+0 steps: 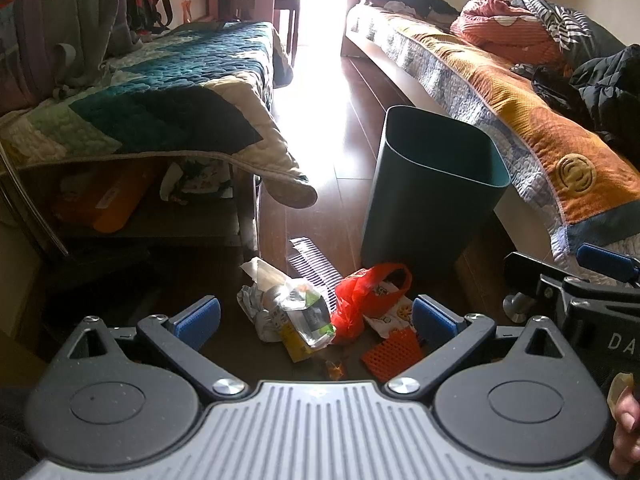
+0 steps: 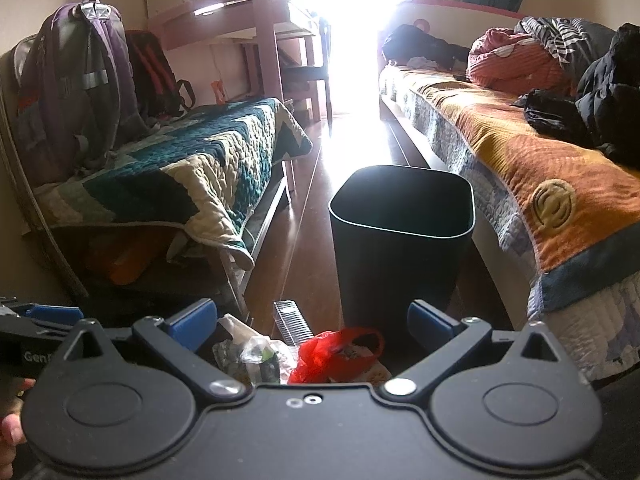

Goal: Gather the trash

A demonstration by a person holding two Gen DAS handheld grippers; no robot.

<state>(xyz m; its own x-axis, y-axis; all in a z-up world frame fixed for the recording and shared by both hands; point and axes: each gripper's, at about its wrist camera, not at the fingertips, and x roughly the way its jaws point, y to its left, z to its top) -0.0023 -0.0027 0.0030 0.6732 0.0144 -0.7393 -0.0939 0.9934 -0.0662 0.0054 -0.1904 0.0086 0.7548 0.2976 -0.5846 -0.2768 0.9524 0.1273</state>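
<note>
A pile of trash lies on the dark wood floor: a crumpled clear and yellow wrapper (image 1: 298, 316), a red plastic bag (image 1: 362, 296) (image 2: 332, 354), an orange mesh piece (image 1: 394, 354) and a small candy wrapper (image 1: 334, 369). A dark green bin (image 1: 432, 192) (image 2: 400, 236) stands upright just behind the pile, nothing visible inside. My left gripper (image 1: 316, 318) hovers open just before the pile, nothing between its blue pads. My right gripper (image 2: 312, 322) is also open and holds nothing, a little behind the trash, facing the bin.
A grey comb (image 1: 314, 266) (image 2: 292, 322) lies on the floor by the pile. A bench with a teal quilt (image 1: 160, 100) is on the left, a bed with an orange cover (image 1: 540, 132) and clothes on the right. The floor aisle runs toward a bright doorway.
</note>
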